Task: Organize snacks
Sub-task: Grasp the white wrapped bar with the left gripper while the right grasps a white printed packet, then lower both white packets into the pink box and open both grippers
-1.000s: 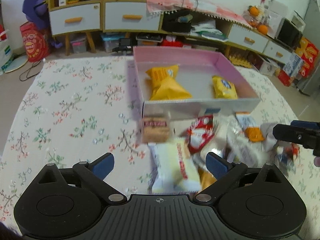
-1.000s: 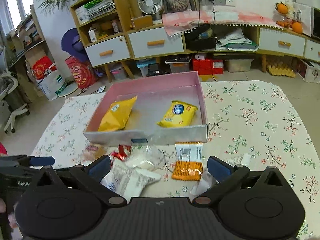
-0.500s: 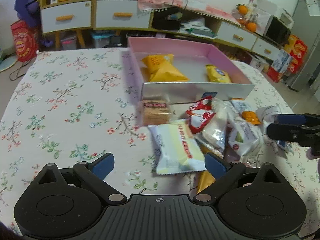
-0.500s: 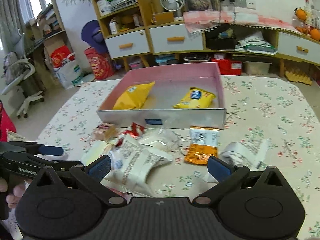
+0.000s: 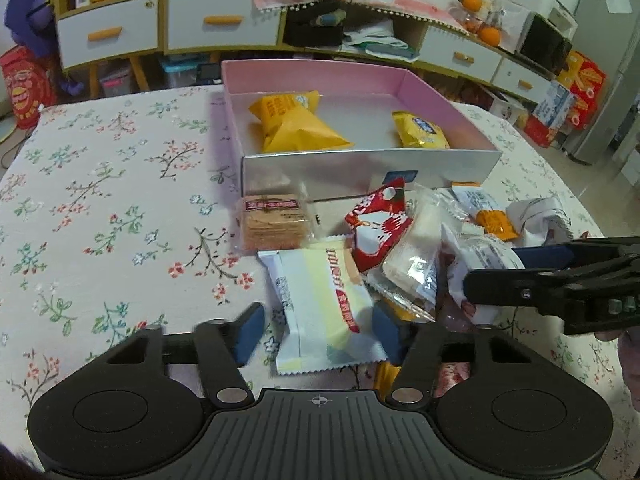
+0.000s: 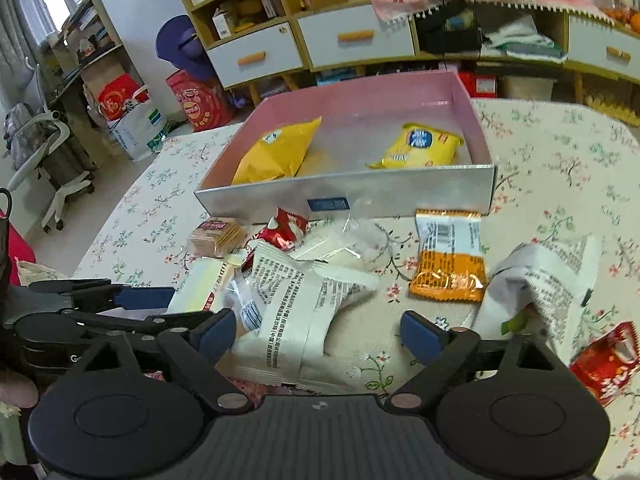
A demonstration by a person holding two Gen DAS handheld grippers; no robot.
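Observation:
A pink box (image 5: 436, 98) (image 6: 474, 120) holds two yellow snack bags (image 5: 296, 128) (image 6: 418, 148). Loose snacks lie in front of it: a biscuit pack (image 5: 274, 220), a red packet (image 5: 378, 224), an orange packet (image 6: 448, 264), a crumpled white wrapper (image 6: 548, 276). My left gripper (image 5: 318, 330) is open, its fingers either side of a white and yellow snack pack (image 5: 324, 304). My right gripper (image 6: 320, 330) is open over a white printed pack (image 6: 296, 312), and shows at the right of the left wrist view (image 5: 560, 276).
The snacks lie on a floral tablecloth (image 5: 100, 200). A second red packet (image 6: 608, 360) lies at the near right. Cabinets with white drawers (image 5: 108, 34) and cluttered shelves stand beyond the table. An office chair (image 6: 48, 152) stands on the left.
Both grippers have moved down and forward to the snack pile. The left jaws have narrowed around the white and yellow pack. The right gripper now sits over the white printed pack.

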